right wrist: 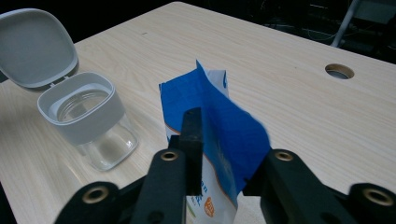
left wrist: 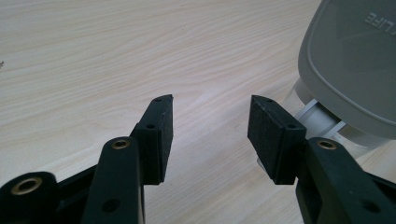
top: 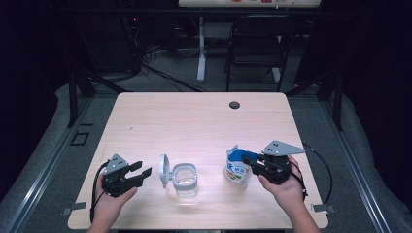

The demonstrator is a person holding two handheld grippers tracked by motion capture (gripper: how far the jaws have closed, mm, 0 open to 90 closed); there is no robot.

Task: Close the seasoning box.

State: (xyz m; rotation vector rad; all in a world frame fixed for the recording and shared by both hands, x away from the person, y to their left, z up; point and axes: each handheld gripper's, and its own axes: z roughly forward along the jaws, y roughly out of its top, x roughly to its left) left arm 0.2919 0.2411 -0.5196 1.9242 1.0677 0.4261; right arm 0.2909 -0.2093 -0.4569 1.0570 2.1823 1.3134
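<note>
The right claw (right wrist: 224, 154) grips the upright blue bag (right wrist: 219, 126) by its top, the open jar (top: 185, 178) on the worktop (top: 194, 121) lying to its left, nearer the wide, empty left claw (top: 141, 172).

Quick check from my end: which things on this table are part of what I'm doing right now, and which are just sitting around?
In the job:
- blue pouch, between the right gripper's jaws
- clear jar with its grey lid flipped open
- left gripper, open, beside the jar

Just about:
- cable hole in the table
- black chair behind the table
</note>
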